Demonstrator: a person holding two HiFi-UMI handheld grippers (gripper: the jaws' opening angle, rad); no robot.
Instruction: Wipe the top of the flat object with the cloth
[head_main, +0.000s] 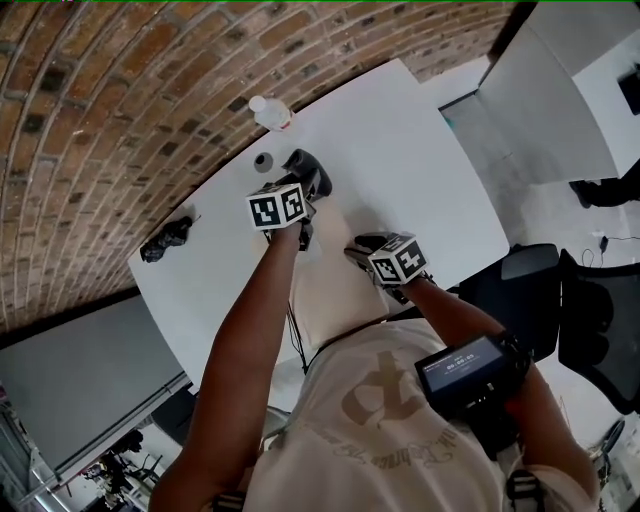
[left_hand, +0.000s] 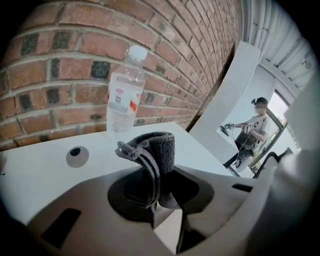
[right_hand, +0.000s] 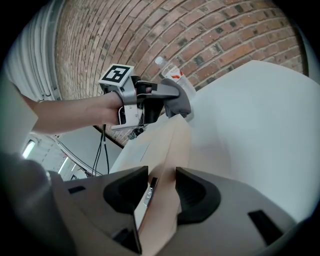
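A flat tan cardboard box (head_main: 325, 290) lies on the white table (head_main: 420, 170), running from me toward the far side. My left gripper (head_main: 309, 186) is at the box's far end, shut on a bunched dark grey cloth (head_main: 304, 166). In the left gripper view the cloth (left_hand: 152, 160) sticks up from between the jaws of the left gripper (left_hand: 160, 197). My right gripper (head_main: 362, 247) is at the box's near end, and in the right gripper view it (right_hand: 162, 192) is shut on the edge of the box (right_hand: 167, 145). That view also shows the left gripper (right_hand: 175, 102) beyond.
A clear plastic bottle (head_main: 270, 113) stands near the brick wall, also in the left gripper view (left_hand: 122, 95). A small round disc (head_main: 263, 160) lies beside it. A dark object (head_main: 165, 240) sits at the table's left end. A black chair (head_main: 560, 300) stands at the right.
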